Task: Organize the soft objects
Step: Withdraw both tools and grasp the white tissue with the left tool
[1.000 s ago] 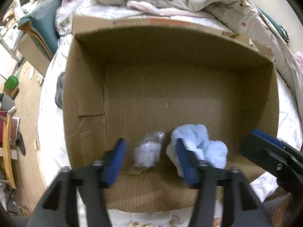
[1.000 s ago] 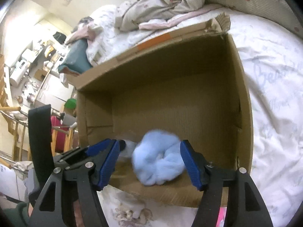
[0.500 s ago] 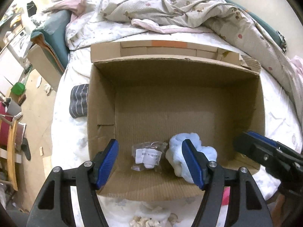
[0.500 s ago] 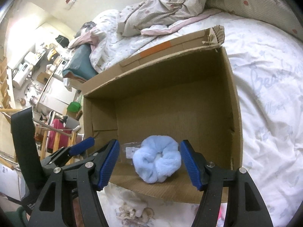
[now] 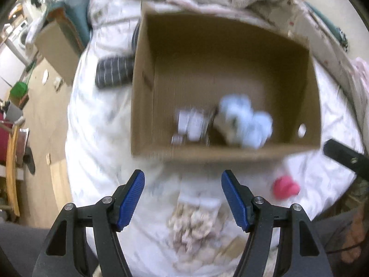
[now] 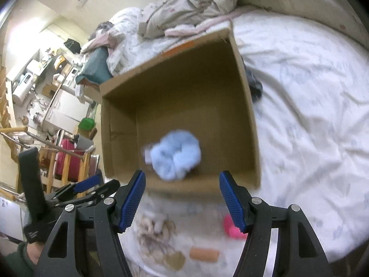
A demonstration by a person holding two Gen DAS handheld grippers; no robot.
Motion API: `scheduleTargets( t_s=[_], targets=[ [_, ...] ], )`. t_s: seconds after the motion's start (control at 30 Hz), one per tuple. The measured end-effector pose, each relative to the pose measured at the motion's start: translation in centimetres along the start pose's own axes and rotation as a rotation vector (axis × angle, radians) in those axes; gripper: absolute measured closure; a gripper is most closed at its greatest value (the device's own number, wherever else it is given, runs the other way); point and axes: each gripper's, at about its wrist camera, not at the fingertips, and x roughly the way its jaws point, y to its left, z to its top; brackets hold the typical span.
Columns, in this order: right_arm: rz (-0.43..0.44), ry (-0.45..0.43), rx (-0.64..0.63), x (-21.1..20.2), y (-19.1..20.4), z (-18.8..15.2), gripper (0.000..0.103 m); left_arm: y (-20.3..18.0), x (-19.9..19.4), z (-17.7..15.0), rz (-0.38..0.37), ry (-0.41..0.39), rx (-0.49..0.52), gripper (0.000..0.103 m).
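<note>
An open cardboard box stands on the white bedsheet. Inside, near its front wall, lie a fluffy light-blue scrunchie and a clear plastic packet with a white label. My left gripper hovers open over the sheet in front of the box, nothing between its blue pads. My right gripper is also open and empty, just before the box's front edge. A pink soft object and a beige-brown fluffy item lie on the sheet nearby.
A dark striped cloth lies left of the box. A small orange roll rests on the sheet near me. A crumpled quilt covers the far bed. Beyond the bed's left edge are a wooden floor and furniture.
Both grippers have drawn back out of the box toward me, leaving the scrunchie and packet inside. The pink object and beige fluffy item have come into view below them.
</note>
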Motion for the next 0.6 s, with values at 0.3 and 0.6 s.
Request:
scheduleTargets(
  t_s=[0.3,0.6],
  targets=[
    [-0.002,0.079,0.160,0.4,-3.0,-4.6,0.033,-2.2,5.3,-2.0,-0.029,0.124,0.038,0.039],
    [0.016,0.068,0.212,0.3,-4.3,-4.4,0.033,-2.9,7.4,-0.6,-0.114,0.204,0.016,0.097]
  ],
)
